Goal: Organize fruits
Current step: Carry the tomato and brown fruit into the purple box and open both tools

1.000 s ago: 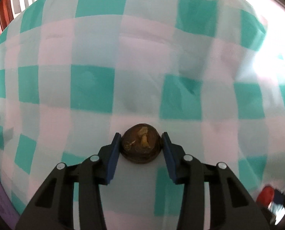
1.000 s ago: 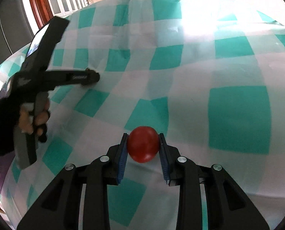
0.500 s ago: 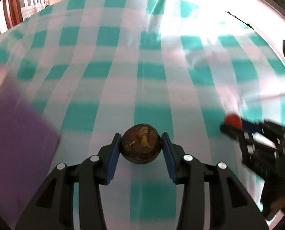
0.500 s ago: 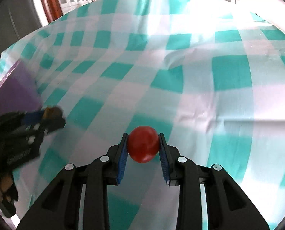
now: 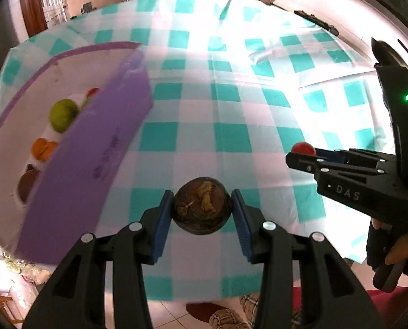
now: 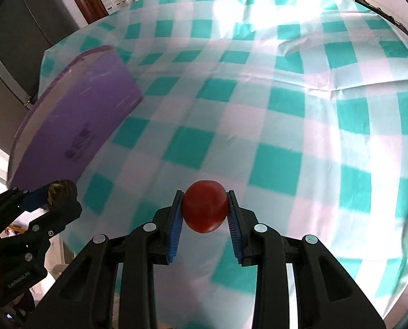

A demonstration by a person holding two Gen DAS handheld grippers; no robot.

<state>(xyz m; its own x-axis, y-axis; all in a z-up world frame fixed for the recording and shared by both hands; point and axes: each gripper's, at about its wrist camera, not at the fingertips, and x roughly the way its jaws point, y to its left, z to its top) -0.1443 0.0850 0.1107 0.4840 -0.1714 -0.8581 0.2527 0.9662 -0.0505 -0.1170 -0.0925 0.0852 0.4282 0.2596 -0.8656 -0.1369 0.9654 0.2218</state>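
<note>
While both grippers are hanging over the checked tablecloth point(image 5: 231, 142), I am holding a brown wrinkled fruit point(image 5: 203, 209) clenched in the left gripper point(image 5: 203, 211) and a red fruit point(image 6: 205, 210) clamped in the right gripper point(image 6: 204, 213). The purple box point(image 5: 94, 148) is sitting at far left, containing a green fruit point(image 5: 63, 115), an orange one point(image 5: 42, 149) and a dark one point(image 5: 27, 185).
</note>
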